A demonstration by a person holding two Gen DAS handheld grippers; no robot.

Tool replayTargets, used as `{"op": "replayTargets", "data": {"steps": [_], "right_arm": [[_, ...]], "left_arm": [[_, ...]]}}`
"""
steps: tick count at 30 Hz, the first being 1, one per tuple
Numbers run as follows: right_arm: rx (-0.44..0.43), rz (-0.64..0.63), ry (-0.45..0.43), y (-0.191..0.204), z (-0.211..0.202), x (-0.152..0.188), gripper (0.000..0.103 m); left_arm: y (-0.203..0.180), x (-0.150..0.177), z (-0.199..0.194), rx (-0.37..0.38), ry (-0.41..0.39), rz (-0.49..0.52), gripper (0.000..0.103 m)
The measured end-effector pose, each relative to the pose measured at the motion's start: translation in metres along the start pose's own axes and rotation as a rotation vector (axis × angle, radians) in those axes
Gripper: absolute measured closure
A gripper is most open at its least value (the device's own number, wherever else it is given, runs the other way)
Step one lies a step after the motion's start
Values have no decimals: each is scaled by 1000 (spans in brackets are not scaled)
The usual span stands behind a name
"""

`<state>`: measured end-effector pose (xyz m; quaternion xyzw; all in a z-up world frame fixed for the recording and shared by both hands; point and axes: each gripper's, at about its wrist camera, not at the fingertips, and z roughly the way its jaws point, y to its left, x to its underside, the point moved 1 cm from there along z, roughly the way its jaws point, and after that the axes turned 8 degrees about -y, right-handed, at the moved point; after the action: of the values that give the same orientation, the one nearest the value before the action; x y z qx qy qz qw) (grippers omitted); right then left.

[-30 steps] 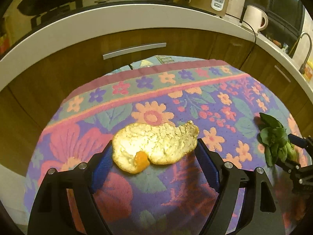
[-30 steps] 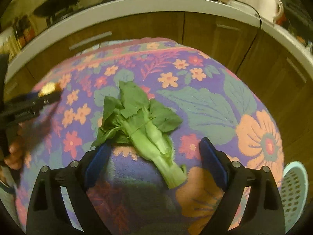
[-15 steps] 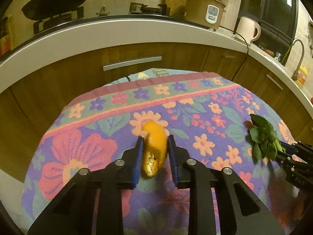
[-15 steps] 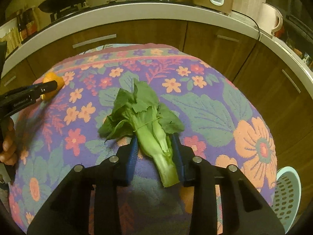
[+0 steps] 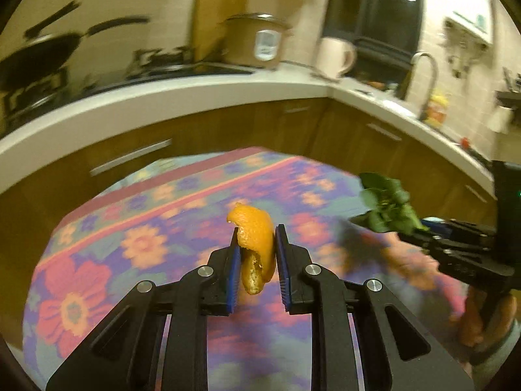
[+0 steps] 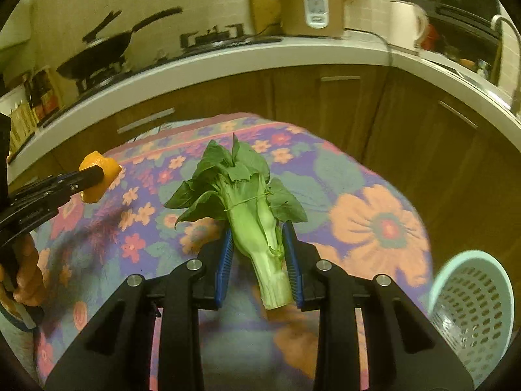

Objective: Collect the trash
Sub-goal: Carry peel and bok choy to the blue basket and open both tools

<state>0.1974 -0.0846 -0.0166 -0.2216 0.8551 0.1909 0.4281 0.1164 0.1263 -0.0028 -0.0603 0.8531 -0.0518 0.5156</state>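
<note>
My left gripper [image 5: 257, 244] is shut on a folded orange peel [image 5: 255, 247] and holds it lifted above the flowered tablecloth [image 5: 136, 247]. My right gripper [image 6: 259, 244] is shut on a green leafy vegetable stalk [image 6: 250, 215], also lifted off the cloth. In the left wrist view the right gripper [image 5: 420, 229] shows at the right with the vegetable [image 5: 387, 208]. In the right wrist view the left gripper [image 6: 97, 176] shows at the left with the peel [image 6: 101, 171].
A light blue perforated basket [image 6: 472, 309] stands low at the right, beside the table. Behind the table run brown cabinets [image 6: 325, 104] under a white counter [image 6: 228, 65] with a pan, a rice cooker and a kettle.
Both grippers closed on their items, the peel and the vegetable, and lifted them off the tablecloth. Both cameras have risen and tilted up.
</note>
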Motion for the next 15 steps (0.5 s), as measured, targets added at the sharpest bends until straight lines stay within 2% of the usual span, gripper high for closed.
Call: {"op": "replayTargets", "data": {"steps": [8, 15], "right_arm": [[83, 68, -47, -60, -55, 9, 76], [156, 156, -72, -118, -90, 25, 76]], "left_arm": [[-78, -16, 11, 157, -4, 53, 85], [-151, -20, 30, 245, 22, 126, 85]]}}
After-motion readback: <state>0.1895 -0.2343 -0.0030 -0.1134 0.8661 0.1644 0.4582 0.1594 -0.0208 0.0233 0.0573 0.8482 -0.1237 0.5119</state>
